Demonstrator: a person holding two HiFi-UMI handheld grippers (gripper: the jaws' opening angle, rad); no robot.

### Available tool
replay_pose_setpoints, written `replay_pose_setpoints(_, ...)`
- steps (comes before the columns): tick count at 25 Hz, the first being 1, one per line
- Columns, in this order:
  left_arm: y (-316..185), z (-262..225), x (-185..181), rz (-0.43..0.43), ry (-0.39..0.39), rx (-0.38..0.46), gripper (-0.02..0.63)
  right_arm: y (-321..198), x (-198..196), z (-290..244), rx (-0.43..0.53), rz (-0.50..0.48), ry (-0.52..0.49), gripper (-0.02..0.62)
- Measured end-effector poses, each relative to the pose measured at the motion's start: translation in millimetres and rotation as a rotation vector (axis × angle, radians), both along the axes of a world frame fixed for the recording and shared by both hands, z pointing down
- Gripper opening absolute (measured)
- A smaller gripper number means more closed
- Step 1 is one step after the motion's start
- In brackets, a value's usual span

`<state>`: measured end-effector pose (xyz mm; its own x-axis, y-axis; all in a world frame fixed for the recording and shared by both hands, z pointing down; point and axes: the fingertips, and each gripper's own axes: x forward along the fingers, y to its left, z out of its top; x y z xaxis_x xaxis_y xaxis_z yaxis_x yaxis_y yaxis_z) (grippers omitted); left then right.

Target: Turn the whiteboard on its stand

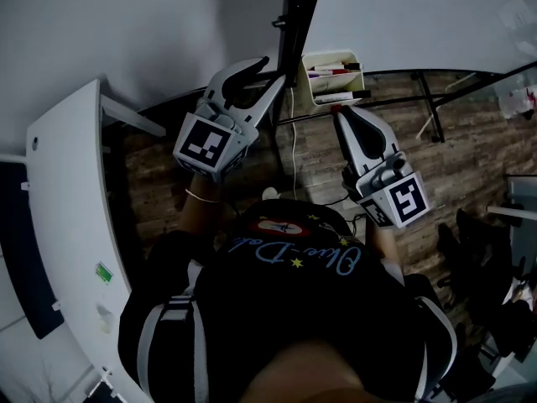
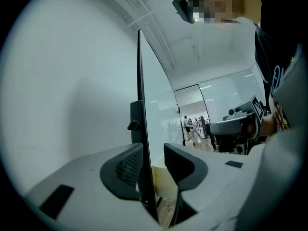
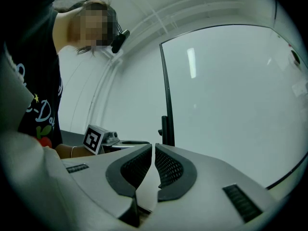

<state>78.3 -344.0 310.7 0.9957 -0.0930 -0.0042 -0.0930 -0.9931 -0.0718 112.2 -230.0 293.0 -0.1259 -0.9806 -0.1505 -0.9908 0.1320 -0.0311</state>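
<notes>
The whiteboard (image 1: pixel 419 15) fills the top right of the head view, its black left edge running down to the stand's post (image 1: pixel 290 23). My left gripper (image 1: pixel 275 72) reaches to that edge. In the left gripper view the board (image 2: pixel 159 95) is seen edge-on, and its black frame (image 2: pixel 143 129) passes between the jaws of the left gripper (image 2: pixel 153 148). The jaws stand apart, the right pad clear of the frame, the left pad close beside it. My right gripper (image 1: pixel 342 112) hangs below the marker tray (image 1: pixel 336 81), shut (image 3: pixel 153 146) and empty, facing the board's white face (image 3: pixel 231 95).
A white curved desk (image 1: pixel 67 208) stands at the left. The stand's black legs (image 1: pixel 428 99) spread over the wooden floor, and a white cable (image 1: pixel 294 141) hangs down. Dark objects (image 1: pixel 478 250) sit at the right. The post carries a clamp knob (image 2: pixel 131 125).
</notes>
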Motion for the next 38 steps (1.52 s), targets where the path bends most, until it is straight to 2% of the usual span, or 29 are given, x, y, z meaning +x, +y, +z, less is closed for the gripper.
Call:
replay_pose_setpoints(3, -11.3, 4.3, 7.4, 0.030, 0.002, -0.003, 0.165, -2.4, -4.2, 0.8, -0.007, 0.023, -0.001, 0.040)
replay_pose_setpoints(10, -19.2, 6.6, 35.4, 0.104, -0.040, 0.006, 0.315, 3.5, -3.2, 2.0, -0.027, 0.066, -0.002, 0.040)
replay_pose_setpoints(19, -23.8, 13.3, 54.4, 0.156, -0.057, -0.007, 0.324, 5.9, 3.1, 2.6, -0.033, 0.120, 0.001, 0.040)
replay_pose_setpoints(26, -18.8, 14.3, 63.3, 0.207, -0.029, -0.021, 0.324, 13.3, 7.2, 7.8, -0.079, 0.159, 0.010, 0.040)
replay_pose_setpoints(38, -24.8, 15.3, 81.0, 0.196, -0.020, -0.058, 0.324, 27.3, 14.9, 3.3, -0.067, 0.162, 0.023, 0.040)
